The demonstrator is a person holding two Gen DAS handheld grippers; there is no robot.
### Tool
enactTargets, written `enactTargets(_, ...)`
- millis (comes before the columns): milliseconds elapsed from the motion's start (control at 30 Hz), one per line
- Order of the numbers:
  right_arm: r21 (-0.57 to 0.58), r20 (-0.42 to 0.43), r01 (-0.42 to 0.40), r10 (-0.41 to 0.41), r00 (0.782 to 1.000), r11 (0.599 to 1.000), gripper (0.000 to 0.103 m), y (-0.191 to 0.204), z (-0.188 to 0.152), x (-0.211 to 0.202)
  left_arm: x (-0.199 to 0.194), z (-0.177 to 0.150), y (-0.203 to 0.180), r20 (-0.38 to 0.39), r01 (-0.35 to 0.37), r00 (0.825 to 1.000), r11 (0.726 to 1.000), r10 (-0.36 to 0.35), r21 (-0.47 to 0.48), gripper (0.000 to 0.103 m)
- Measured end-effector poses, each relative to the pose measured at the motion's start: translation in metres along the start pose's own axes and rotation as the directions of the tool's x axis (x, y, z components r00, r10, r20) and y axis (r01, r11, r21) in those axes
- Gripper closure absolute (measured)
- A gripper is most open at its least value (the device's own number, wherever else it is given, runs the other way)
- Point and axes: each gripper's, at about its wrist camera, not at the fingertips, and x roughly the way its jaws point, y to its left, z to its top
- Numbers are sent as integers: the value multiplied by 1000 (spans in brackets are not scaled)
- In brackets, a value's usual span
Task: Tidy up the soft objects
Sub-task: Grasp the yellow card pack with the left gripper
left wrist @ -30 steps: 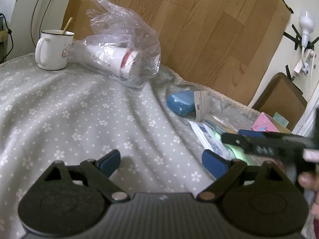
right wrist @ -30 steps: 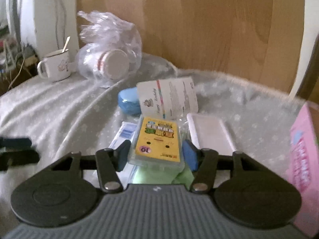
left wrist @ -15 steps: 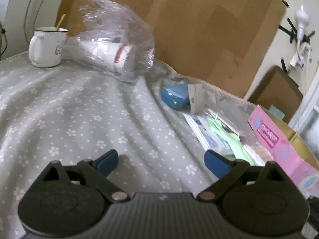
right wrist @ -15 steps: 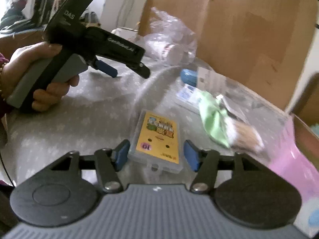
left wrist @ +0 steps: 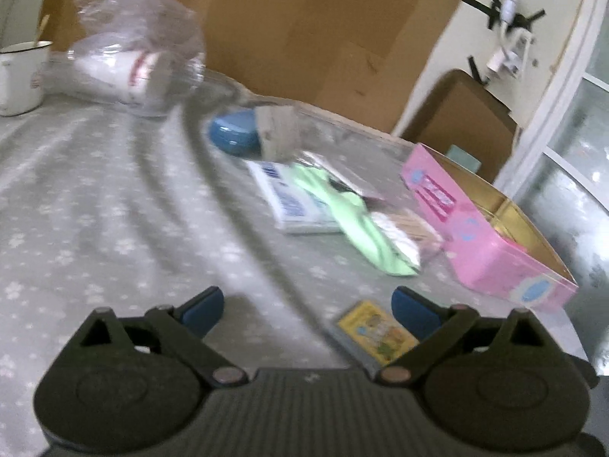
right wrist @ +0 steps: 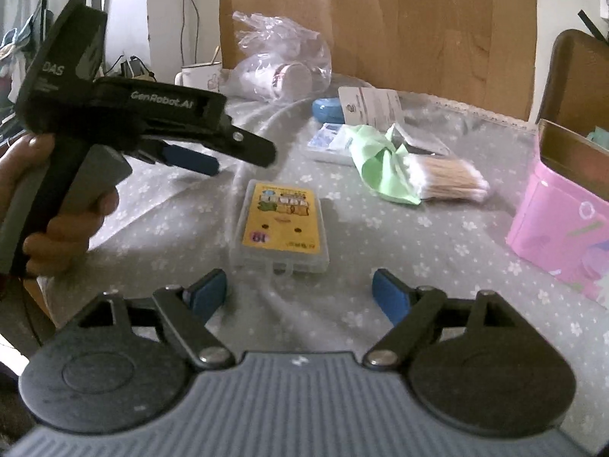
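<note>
Green cloth at one o'clock beside cotton swabs, card case ahead of right gripper, its spread jaws just opening and empty, left gripper likewise spread, empty.

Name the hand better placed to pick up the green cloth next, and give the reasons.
Right, probably. The right tool stands open and empty, facing the green cloth across bare tablecloth. The left tool is also open, but sits farther off to the cloth's left.

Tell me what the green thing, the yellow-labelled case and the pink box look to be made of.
Green thing: soft matte cloth, apparently; it lies crumpled in folds.
Yellow-labelled case: clear hard plastic, glossy, with a moulded clasp; printed yellow insert inside.
Pink box: possibly printed tin, given its gold-looking inner walls; cardboard cannot be ruled out.
</note>
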Motion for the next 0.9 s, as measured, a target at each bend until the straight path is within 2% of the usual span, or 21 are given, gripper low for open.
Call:
enactTargets(100,8,-2,7,-7,1000,1000,17,2,0,3,8,1,-9,-29,13,1000,1000,-13,8,4)
enactTargets(200,28,5,-10,9,1000,1000,18,-1,1,3,16,-3,-22,-50,10,999,999,-7,50,11)
enactTargets(267,20,14,-24,24,1000,1000,39,-1,0,2,17,-9,-35,-60,5,998,994,2,109,21)
enactTargets(300,9,20,-34,34,999,999,45,-1,0,1,17,-11,-40,-71,22,997,992,-13,126,27)
enactTargets(367,17,29,-46,46,999,999,45,-2,0,-1,16,-16,-53,-60,-19,998,986,30,168,26)
enactTargets(433,34,56,-51,49,997,998,45,-4,-1,-6,15,-15,-56,-61,-25,997,986,36,168,26)
enactTargets(567,50,155,-28,20,988,998,45,-9,3,-26,8,-3,-63,-48,32,998,993,-27,113,26)
enactTargets(733,39,261,72,-80,962,997,47,-22,14,-48,15,26,-99,2,81,997,983,-82,164,27)
enactTargets(767,36,281,110,-116,953,993,57,-28,16,-51,18,32,-107,3,105,994,978,-108,178,27)
enactTargets(800,31,284,138,-141,948,990,75,-34,19,-52,23,38,-118,-4,151,988,970,-153,190,27)
enactTargets(833,40,282,136,-142,949,990,75,-41,21,-54,29,42,-130,-10,183,983,962,-185,204,29)
enactTargets(900,83,288,163,-180,941,983,75,-58,24,-56,39,48,-154,-3,186,981,947,-192,260,30)
